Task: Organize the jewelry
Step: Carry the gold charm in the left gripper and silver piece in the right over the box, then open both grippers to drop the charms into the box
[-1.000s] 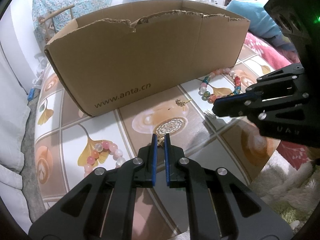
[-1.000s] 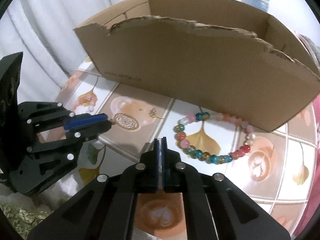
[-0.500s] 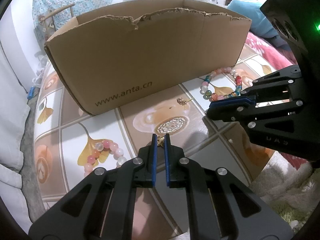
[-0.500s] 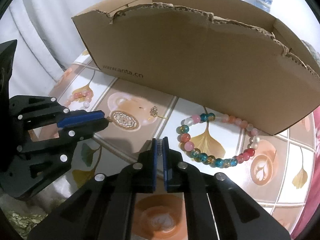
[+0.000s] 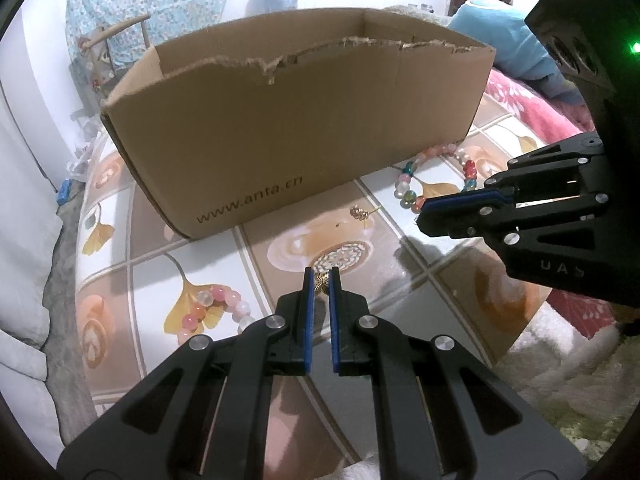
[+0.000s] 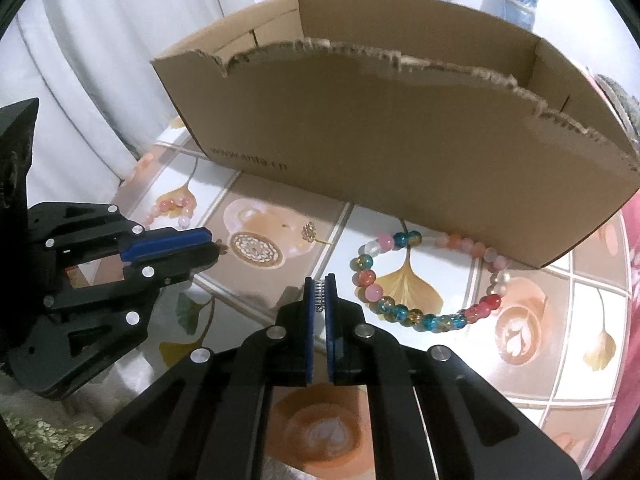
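Note:
My left gripper (image 5: 321, 277) is shut on a small gold earring (image 5: 321, 279), held above the table; it also shows in the right wrist view (image 6: 212, 246). My right gripper (image 6: 319, 290) is shut on a small silver toothed piece (image 6: 319, 296); it also shows in the left wrist view (image 5: 424, 210). An open cardboard box (image 5: 288, 120) stands behind. A second gold earring (image 5: 360, 213) lies on the table before the box. A multicoloured bead bracelet (image 6: 424, 280) lies right of it. A pink bead bracelet (image 5: 216, 308) lies left.
The round table (image 5: 120, 300) has a tile and ginkgo-leaf print. Its edge drops to a fluffy rug (image 5: 560, 380) at the right. White curtains (image 6: 100, 60) hang at the left. A red patterned blanket (image 5: 532, 108) lies behind the box at right.
Both grippers have risen, so the box's open top now shows. The right gripper moved left, closer to the left gripper. Both stay shut on their pieces.

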